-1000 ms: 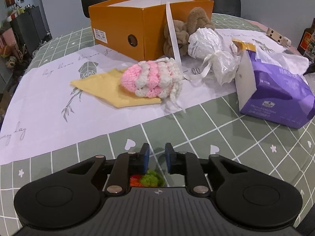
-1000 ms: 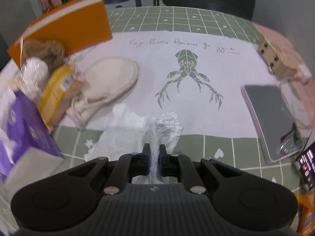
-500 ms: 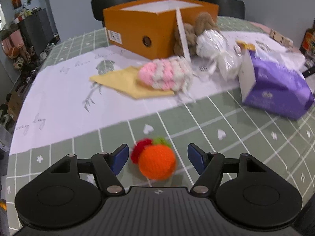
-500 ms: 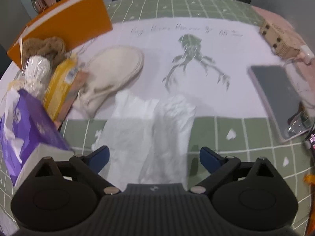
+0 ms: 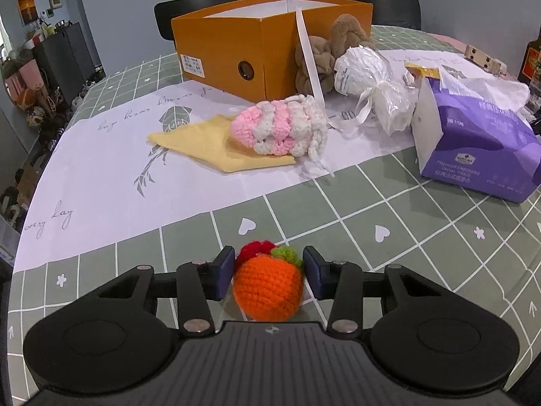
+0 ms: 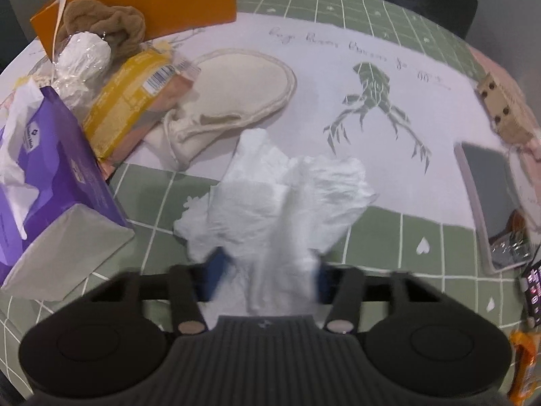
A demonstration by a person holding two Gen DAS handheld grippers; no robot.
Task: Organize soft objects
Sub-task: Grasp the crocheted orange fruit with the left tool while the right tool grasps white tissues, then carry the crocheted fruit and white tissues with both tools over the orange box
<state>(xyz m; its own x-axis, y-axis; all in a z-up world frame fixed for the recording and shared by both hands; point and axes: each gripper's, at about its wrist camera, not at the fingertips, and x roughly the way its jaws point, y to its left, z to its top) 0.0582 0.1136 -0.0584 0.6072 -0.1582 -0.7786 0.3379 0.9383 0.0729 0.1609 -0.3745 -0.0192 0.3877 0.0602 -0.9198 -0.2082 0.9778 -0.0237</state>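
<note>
One orange box (image 5: pixel 233 50) open-topped, contents hidden, purple tissue pack (image 5: pixel 480 149) spilling tissue

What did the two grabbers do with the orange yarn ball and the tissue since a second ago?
Both opened wide, then began closing again. The left gripper let go of the crocheted orange, which sits between its fingers; the right gripper released the tissue and is closing around it. The orange box and purple tissue pack stayed put.

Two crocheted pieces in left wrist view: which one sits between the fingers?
The orange crochet fruit, with red and green tufts, between the left gripper fingers. The pink-and-white crochet piece lies farther off, on the yellow cloth.
</note>
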